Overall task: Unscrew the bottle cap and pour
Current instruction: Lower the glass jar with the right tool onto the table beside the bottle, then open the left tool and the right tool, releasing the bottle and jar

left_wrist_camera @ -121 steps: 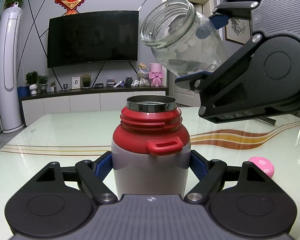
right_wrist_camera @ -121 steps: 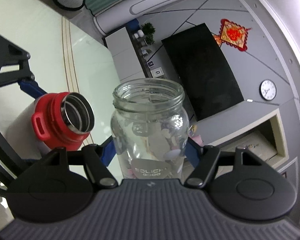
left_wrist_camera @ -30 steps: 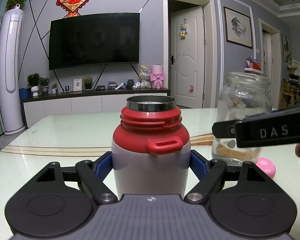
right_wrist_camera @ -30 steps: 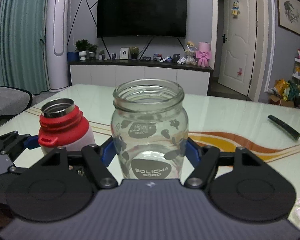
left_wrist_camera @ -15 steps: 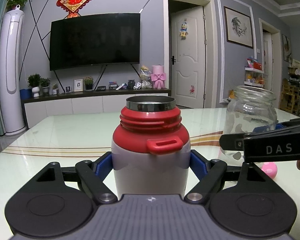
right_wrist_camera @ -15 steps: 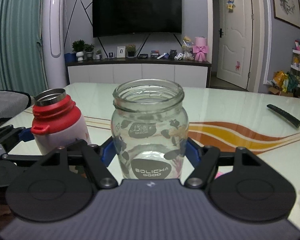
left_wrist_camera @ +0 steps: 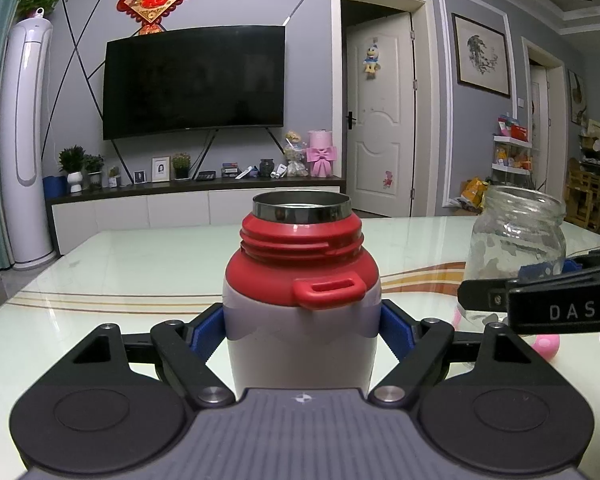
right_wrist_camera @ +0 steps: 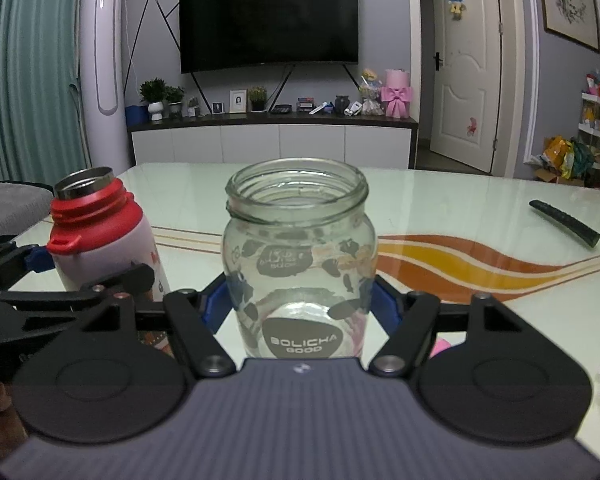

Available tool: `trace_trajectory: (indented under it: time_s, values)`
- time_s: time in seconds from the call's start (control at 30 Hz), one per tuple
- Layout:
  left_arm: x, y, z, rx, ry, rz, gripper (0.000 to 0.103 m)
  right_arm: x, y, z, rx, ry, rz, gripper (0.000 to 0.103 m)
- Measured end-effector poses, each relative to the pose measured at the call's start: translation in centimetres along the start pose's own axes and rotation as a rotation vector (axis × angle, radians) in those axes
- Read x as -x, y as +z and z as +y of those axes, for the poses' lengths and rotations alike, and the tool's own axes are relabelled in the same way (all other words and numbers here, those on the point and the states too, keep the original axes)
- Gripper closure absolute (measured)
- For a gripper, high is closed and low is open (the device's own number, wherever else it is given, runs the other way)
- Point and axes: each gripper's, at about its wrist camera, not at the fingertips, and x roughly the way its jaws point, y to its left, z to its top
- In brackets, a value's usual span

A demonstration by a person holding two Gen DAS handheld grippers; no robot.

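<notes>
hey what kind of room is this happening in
Most likely a home living room: a wall-mounted TV hangs over a low media cabinet with plants and framed photos, and the work sits on a glossy table.

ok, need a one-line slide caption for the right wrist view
Right gripper clamps an upright, open glass jar beside the uncapped red-topped flask held by the left gripper.

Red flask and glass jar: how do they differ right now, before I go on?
The red flask is opaque, red over a pale body; the glass jar is clear with printed patches. The flask has a steel rim and side tab; the jar has neither. The left gripper holds the flask, the right gripper the jar. Both stand upright, uncapped.
</notes>
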Motion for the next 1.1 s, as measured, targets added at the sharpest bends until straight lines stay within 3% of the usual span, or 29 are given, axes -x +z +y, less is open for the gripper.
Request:
trace_trajectory:
  time_s: [1.1]
  values:
    - [0.3,-0.2,0.2,0.004,0.019,0.000,0.020,-0.8,-1.4,0.5,-0.036,-0.024,0.023,0.033]
